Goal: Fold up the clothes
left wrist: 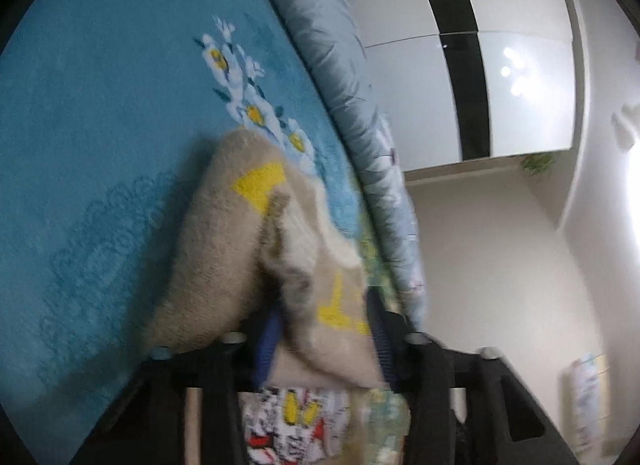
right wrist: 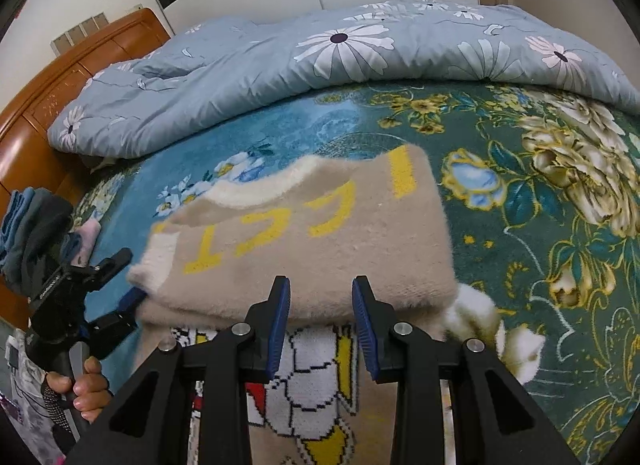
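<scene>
Left wrist view: we see the left claw (left wrist: 326,329) clamped on a bunched fold of the beige sweater (left wrist: 224,233), lifted over the blue floral bedspread (left wrist: 100,105), frame blurred. Right wrist view: we see the right claw (right wrist: 320,305) with its blue pads (right wrist: 280,317) apart and nothing between them, poised just over the folded sweater's near edge; the sweater lies on the bed near the grey-blue quilt (right wrist: 280,65), with a hand (right wrist: 86,389) holding the left tool at its left corner

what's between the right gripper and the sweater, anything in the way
Nothing visible. The right gripper is open with its fingers right at the folded edge of the beige sweater, no object between them. The left gripper grips the sweater's left corner, off to the side.
</scene>
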A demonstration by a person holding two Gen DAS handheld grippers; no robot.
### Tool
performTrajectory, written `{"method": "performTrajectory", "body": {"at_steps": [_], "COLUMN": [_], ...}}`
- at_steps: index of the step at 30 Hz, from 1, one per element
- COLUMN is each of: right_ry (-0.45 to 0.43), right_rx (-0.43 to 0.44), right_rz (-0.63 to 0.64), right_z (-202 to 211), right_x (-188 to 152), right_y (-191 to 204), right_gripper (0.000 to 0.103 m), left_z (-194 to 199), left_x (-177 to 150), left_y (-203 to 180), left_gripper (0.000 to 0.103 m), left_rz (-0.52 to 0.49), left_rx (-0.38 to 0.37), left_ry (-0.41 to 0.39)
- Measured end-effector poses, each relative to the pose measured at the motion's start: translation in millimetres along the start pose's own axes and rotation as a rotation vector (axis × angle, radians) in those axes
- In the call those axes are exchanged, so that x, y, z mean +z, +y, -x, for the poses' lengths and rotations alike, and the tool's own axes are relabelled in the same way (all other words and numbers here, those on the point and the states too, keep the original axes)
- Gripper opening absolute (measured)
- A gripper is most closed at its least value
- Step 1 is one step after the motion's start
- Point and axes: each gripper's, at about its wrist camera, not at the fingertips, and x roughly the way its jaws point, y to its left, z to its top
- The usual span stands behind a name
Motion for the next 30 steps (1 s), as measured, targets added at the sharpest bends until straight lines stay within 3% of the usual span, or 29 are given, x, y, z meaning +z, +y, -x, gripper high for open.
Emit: {"method": "performTrajectory", "body": {"at_steps": [1, 6, 9, 11, 13, 15, 16, 18, 24, 30], "right_ry": [-0.001, -0.024, -0.058, -0.072, -0.072, -0.058, -0.048, -0.036, -0.029, 0.042], "right_rx": [-0.001, 0.0, 0.01, 0.014, 0.016, 0.022, 0.024, 0.019, -0.029, -0.073], "right_rz": [-0.006, -0.035, -0.055, -0.058, -0.049, -0.026, -0.01, 0.017, 0.072, 0.076], "right_z": [0, 5, 13, 16, 15, 8, 4, -3, -20, -51], "right_x": [0, 7, 16, 21, 24, 23, 23, 22, 29, 26], "right_y": [-2, -9, -13, -13, -9, -1, 4, 10, 12, -4], "right_gripper": [0.033, 0.033, 0.033, 0.033, 0.033, 0.033, 0.033, 0.033, 0.033, 0.033], "left_z": [4, 23, 53, 66, 55, 32, 22, 18, 21, 23], "left_x": [0, 0, 1, 4, 8, 7, 6, 7, 9, 8], "left_y": [-3, -19, -39, -44, -29, 4, 22, 38, 19, 25], "left_gripper": [0.01, 0.01, 0.01, 0.01, 0.01, 0.01, 0.01, 0.01, 0.01, 0.011], "left_rz": [-0.011, -0.068, -0.132, -0.151, -0.108, 0.017, 0.089, 0.173, 0.076, 0.094], "left_rx": [-0.003, -0.017, -0.067, -0.044, 0.044, 0.102, 0.111, 0.057, 0.148, 0.144], "left_ry": [-0.011, -0.068, -0.152, -0.183, -0.147, -0.068, -0.033, -0.025, -0.046, -0.03]}}
